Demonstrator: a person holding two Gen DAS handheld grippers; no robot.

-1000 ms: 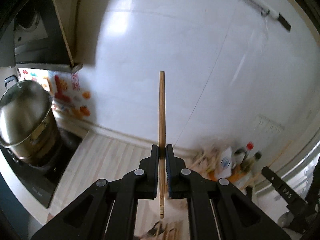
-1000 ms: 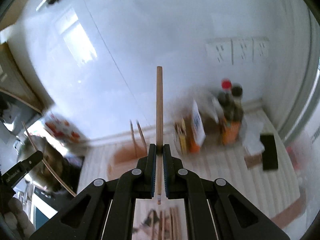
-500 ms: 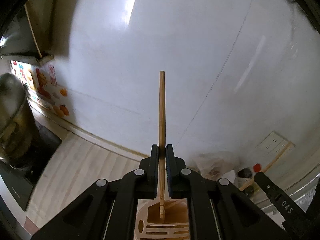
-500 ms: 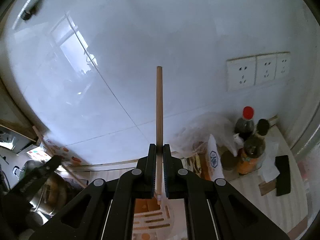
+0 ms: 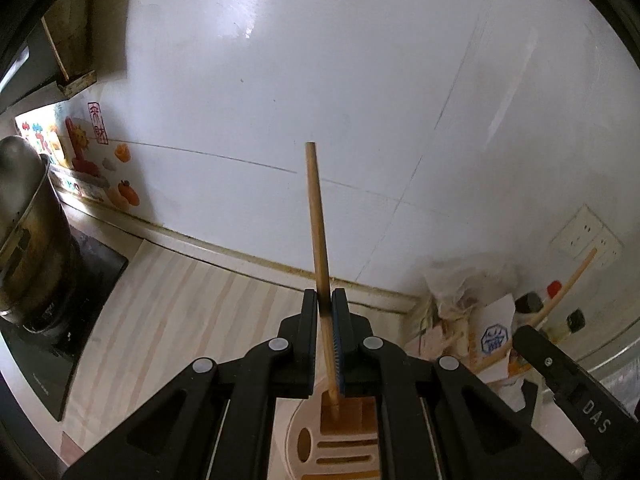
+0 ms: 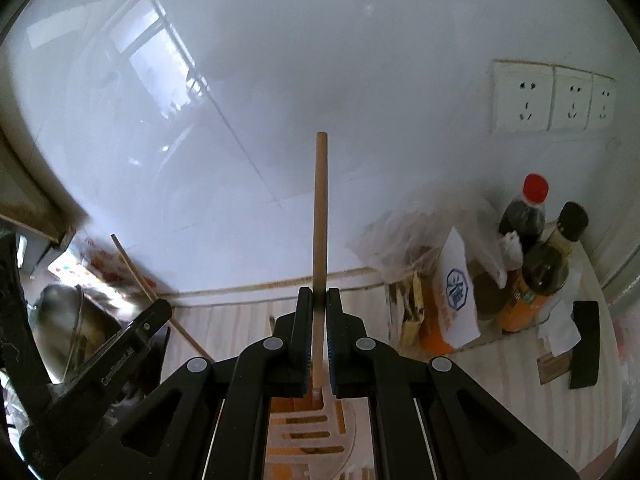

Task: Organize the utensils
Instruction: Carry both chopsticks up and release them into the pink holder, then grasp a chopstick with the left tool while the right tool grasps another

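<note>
— Wooden, both of them: the left gripper [image 5: 325, 304] has its jaws closed on a chopstick [image 5: 317, 216] that leans a little to the left, its lower tip down in an opening of the slotted utensil holder [image 5: 304, 444].

— And the right gripper [image 6: 319, 302]?

— Clamped on a second chopstick [image 6: 321, 208], this one upright, with its lower end at the top of the same holder [image 6: 308, 436]. Whether that tip sits inside an opening I cannot tell.

— Where does the holder stand?

— On the pale striped worktop [image 5: 168, 312], directly under both grippers, close to the white tiled wall [image 5: 320, 80].

— What surrounds it?

— A steel pot [image 5: 28, 240] on a black cooktop [image 5: 56, 356] far to the left. To the right, against the wall, a crumpled plastic bag [image 6: 416, 224], a white packet [image 6: 458, 292], a red-capped dark bottle [image 6: 524, 212] and a black-capped bottle [image 6: 548, 264] just beside it. Three wall sockets [image 6: 552, 98] sit above them, and a black object [image 6: 585, 344] lies on the worktop nearby.
</note>
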